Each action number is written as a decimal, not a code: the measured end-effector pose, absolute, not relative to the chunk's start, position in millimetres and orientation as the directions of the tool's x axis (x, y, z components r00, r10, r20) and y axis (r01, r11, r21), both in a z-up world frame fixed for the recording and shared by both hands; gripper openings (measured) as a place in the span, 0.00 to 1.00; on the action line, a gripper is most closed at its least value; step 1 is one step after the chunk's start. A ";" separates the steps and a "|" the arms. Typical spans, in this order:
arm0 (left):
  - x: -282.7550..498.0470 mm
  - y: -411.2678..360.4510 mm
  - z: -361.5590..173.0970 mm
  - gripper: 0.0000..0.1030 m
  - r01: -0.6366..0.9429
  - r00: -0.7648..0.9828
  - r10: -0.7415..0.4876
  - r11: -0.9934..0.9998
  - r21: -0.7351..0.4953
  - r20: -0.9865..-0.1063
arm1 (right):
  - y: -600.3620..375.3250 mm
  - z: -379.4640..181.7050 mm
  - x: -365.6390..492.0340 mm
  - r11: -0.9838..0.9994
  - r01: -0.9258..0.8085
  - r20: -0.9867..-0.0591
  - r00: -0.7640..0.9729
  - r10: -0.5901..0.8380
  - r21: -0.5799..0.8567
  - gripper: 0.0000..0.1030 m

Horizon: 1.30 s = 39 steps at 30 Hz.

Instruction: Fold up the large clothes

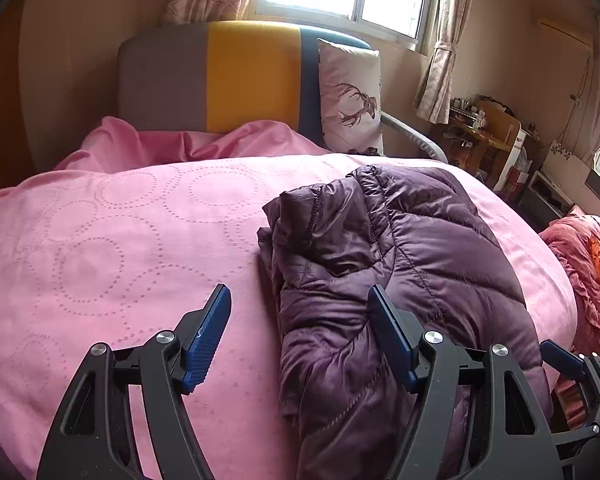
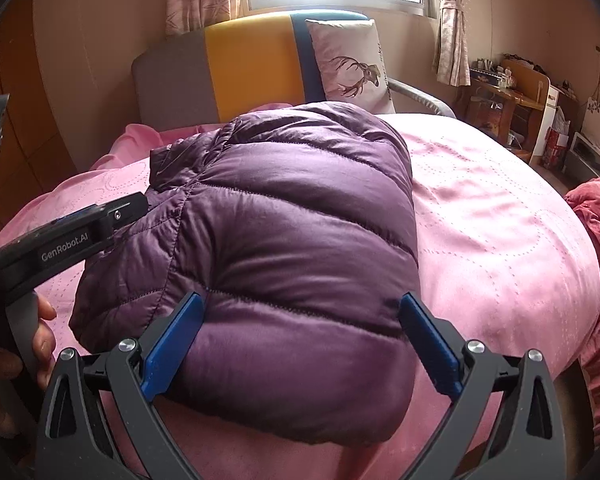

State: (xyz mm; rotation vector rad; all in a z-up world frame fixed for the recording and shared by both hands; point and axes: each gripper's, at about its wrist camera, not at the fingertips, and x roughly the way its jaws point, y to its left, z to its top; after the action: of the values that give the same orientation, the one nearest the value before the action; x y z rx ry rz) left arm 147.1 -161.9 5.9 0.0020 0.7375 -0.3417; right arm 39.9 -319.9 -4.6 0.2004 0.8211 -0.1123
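Purple puffer jacket [image 2: 284,248] lies on the pink bedspread [image 1: 100,248], already bundled into a thick folded stack, near the foot-side edge of the bed, right of centre in the left wrist view. Collar/loose layers stick out at its far left corner.

Left gripper [image 1: 300,336]: jaws wide apart, holding nothing; its right finger sits over the jacket's left edge, left finger over bare bedspread. Right gripper [image 2: 300,344]: jaws also apart, straddling the near end of the bundle, nothing clamped. Can't tell if pads touch the fabric.

Task looks late-stage, prob. last fold or tidy-up.

Risks, judged from here:
- Down fill is springy + shell is slick, so the stack may puff back open once let go or slide out of a shallow pinch.
- Bundle is thick; jaws may catch only the top layer and peel it off, undoing the fold.
- Left finger is close to the bedspread, so it could grab it along w/ the jacket and drag it.
- Near end sits by the bed edge; a pull toward the person could tip the jacket off.
- Grippers are close together, could bump.
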 end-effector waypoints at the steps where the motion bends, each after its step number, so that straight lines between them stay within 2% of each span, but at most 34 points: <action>1: 144.2 -161.4 7.0 0.68 0.306 0.691 -0.302 0.945 -0.113 -0.657 | -319.4 -3.1 37.1 0.974 0.181 -0.732 0.681 -0.024 0.136 0.95; 7: 136.1 -157.9 9.1 0.68 0.309 0.702 -0.294 0.946 -0.095 -0.649 | -306.5 -12.9 30.2 0.976 0.182 -0.753 0.658 -0.032 0.117 0.95; 13: 140.4 -160.6 -15.6 0.68 0.316 0.669 -0.276 0.946 -0.073 -0.690 | -290.3 -23.8 26.7 0.983 0.175 -0.759 0.648 -0.067 0.062 0.97; 20: 133.3 -151.0 -9.2 0.68 0.296 0.681 -0.287 0.949 -0.105 -0.673 | -298.9 -0.1 18.1 0.973 0.210 -0.752 0.656 -0.066 0.098 0.96; 23: 124.6 -144.8 2.5 0.78 0.279 0.704 -0.283 0.954 -0.112 -0.652 | -300.6 18.3 9.7 0.961 0.260 -0.721 0.683 -0.112 0.097 0.98; 27: 109.5 -136.6 17.3 0.87 0.273 0.728 -0.282 0.955 -0.114 -0.625 | -299.1 35.5 -1.2 0.938 0.339 -0.692 0.696 -0.195 0.077 0.98; 31: 91.2 -133.3 27.2 0.89 0.264 0.762 -0.261 0.961 -0.083 -0.593 | -293.7 39.8 -9.6 0.927 0.372 -0.678 0.694 -0.241 0.051 0.98; 34: 80.3 -130.9 30.5 0.95 0.257 0.771 -0.252 0.963 -0.077 -0.585 | -291.4 41.8 -17.1 0.923 0.382 -0.669 0.699 -0.254 0.048 0.98; 39: 63.9 -132.2 33.1 0.96 0.252 0.774 -0.245 0.965 -0.070 -0.584 | -284.4 46.1 -31.2 0.924 0.380 -0.647 0.715 -0.266 0.041 0.98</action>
State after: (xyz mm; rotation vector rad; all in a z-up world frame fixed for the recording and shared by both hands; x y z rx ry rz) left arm 63.9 -132.2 33.1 0.0127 0.6303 -0.2691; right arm -31.2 -284.4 46.1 0.1760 0.6873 -0.3596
